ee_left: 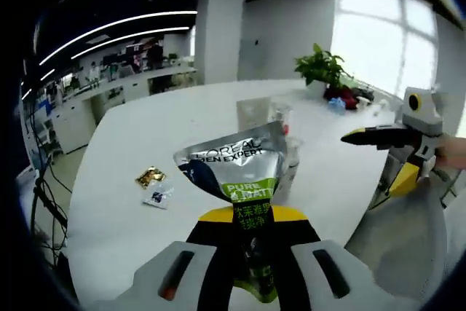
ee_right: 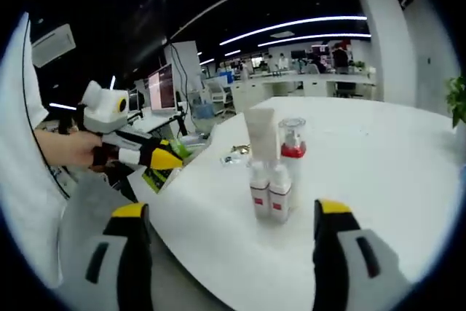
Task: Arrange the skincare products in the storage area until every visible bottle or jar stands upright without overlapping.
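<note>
My left gripper [ee_left: 251,218] is shut on the lower end of a silver pouch [ee_left: 231,169] with a green label, held up over the white table [ee_left: 145,129]. Beyond the pouch stand a white tube [ee_left: 253,112] and a clear bottle [ee_left: 281,116]. In the right gripper view the white tube [ee_right: 261,133], a clear bottle with a red collar [ee_right: 293,145] and two small white bottles [ee_right: 269,190] stand upright in a tight group. My right gripper [ee_right: 231,210] is wide open just in front of them. The left gripper [ee_right: 149,156] hangs off the table's left edge with the pouch [ee_right: 155,177].
Two small sachets [ee_left: 153,186] lie on the table to the left. A potted plant [ee_left: 320,68] and coloured items stand at the far end. The right gripper [ee_left: 382,152] hovers past the table's right edge. A person's hand [ee_right: 69,147] and sleeve are at the left.
</note>
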`<state>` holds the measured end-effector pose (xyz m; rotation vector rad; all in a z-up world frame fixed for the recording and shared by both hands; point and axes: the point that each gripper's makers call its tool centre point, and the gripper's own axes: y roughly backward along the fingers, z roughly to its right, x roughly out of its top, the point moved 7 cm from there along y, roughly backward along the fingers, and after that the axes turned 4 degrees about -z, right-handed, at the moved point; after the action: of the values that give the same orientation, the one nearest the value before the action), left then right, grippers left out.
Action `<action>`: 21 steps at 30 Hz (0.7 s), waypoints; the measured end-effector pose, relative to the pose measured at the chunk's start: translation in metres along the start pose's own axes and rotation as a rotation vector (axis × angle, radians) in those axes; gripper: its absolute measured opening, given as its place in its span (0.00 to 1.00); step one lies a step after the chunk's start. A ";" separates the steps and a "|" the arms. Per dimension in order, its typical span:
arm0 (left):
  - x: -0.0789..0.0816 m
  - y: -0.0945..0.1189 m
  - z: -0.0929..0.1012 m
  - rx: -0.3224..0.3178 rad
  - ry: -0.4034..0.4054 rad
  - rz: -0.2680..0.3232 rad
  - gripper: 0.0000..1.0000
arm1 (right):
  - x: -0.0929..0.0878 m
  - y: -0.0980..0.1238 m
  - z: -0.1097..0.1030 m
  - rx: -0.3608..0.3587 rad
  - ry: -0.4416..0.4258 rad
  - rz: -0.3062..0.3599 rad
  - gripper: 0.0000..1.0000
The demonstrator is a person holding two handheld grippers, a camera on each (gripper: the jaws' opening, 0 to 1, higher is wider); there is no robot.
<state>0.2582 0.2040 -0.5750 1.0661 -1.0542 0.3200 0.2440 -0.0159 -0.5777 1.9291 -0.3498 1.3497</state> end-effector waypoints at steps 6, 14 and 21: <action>0.001 0.002 0.010 -0.013 -0.054 0.002 0.12 | 0.007 -0.008 -0.008 0.049 -0.049 0.036 0.88; 0.005 0.003 0.026 -0.050 -0.149 0.014 0.12 | 0.020 -0.022 -0.022 0.141 -0.221 0.136 0.77; 0.009 0.004 0.038 -0.085 -0.195 0.028 0.12 | 0.029 -0.034 -0.027 0.176 -0.345 0.192 0.65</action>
<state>0.2392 0.1725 -0.5628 1.0220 -1.2469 0.1941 0.2578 0.0320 -0.5617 2.3307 -0.6142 1.1945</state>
